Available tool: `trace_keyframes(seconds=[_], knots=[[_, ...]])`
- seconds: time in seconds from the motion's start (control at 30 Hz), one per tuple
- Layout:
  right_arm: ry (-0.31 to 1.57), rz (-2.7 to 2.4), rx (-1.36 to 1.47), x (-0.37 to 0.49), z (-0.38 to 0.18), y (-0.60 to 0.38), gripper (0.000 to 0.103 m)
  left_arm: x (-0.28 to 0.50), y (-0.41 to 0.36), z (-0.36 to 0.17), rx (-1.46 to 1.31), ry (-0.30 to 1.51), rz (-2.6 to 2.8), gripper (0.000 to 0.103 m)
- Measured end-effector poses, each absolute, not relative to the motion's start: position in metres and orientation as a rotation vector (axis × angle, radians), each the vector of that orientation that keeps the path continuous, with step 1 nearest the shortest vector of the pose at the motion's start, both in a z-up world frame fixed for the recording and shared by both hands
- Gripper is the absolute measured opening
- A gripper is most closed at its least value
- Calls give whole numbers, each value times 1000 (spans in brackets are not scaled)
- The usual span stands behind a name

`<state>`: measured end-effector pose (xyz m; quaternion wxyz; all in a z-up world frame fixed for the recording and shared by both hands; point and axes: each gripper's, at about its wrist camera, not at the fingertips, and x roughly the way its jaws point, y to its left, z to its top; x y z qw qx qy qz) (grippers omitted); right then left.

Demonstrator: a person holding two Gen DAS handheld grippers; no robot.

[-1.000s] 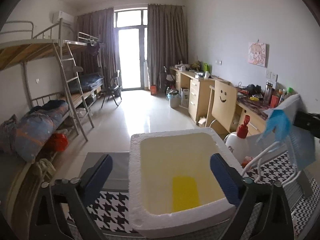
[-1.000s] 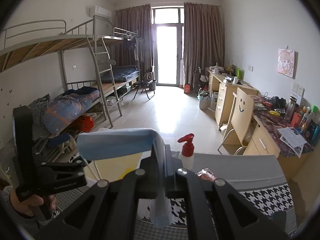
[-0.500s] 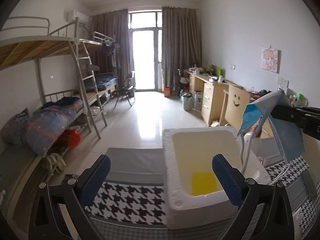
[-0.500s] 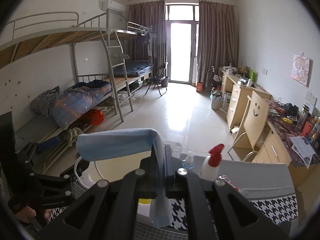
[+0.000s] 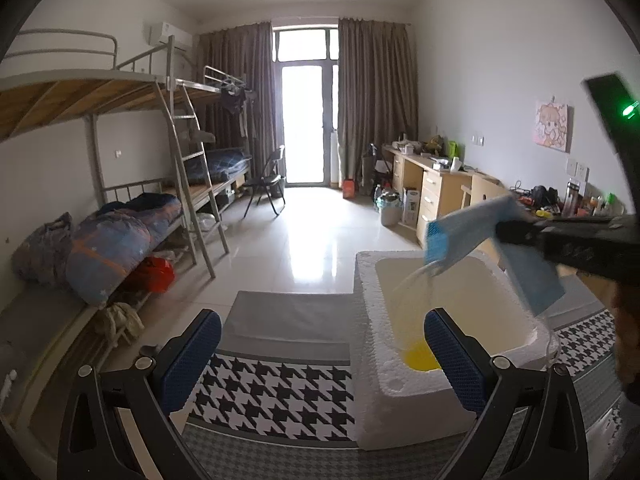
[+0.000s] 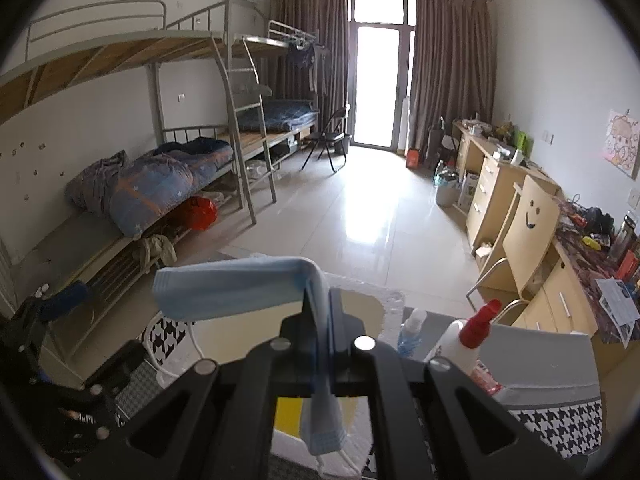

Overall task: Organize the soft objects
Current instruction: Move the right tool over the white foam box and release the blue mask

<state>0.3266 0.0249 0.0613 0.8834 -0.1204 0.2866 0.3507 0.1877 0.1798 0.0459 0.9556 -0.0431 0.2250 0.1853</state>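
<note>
One blue face mask (image 6: 240, 288), folded over and pinched near its middle by the right gripper (image 6: 320, 320); jaws closed flat on the fabric. One half sticking out sideways to the left, other half drooping below the jaws, white ear loop (image 6: 192, 340) dangling. Held in the air above the white foam box (image 5: 376, 364), not yet inside.

Seen from the left camera: same mask (image 5: 472, 224) over the box's far right part, loop trailing down toward the opening. Yellow flat item (image 5: 420, 358) lying on the box floor; kind unclear.

Handling, as judged: very light, limp, no stiffness beyond the pleats; nothing fragile. Likely to flop or catch on the rim by its loops. Best hold on the pleated body, as now, rather than on the thin elastic. Probably floats down slowly once let go, so low release inside the walls advisable.

Left gripper (image 5: 320, 344) wide open, blue pads (image 5: 188, 352) well apart, nothing between them; right-hand pad in front of the box's near edge, touching or not unclear.

Box resting on a black-and-white checked cloth (image 5: 280, 396). Spray bottle with red top (image 6: 468, 340) near the box on the right side. Bunk beds (image 5: 120, 200) and desks (image 5: 436, 188) beyond.
</note>
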Motion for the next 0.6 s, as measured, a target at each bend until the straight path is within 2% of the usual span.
trace_keyframes(seconds=[0.33, 0.4, 0.43, 0.47, 0.53, 0.6], knots=[[744, 717, -275, 351, 28, 40, 7, 180, 185, 41, -92, 457, 372, 102], [773, 723, -284, 353, 23, 42, 11, 181, 184, 40, -88, 458, 371, 102], [789, 721, -296, 353, 21, 44, 22, 182, 183, 39, -89, 462, 368, 102], [804, 709, -298, 353, 19, 45, 40, 182, 183, 39, -87, 464, 364, 102], [811, 714, -319, 350, 17, 47, 59, 183, 183, 38, -81, 466, 366, 102], [803, 711, -314, 347, 19, 45, 64, 182, 183, 37, -82, 468, 367, 102]])
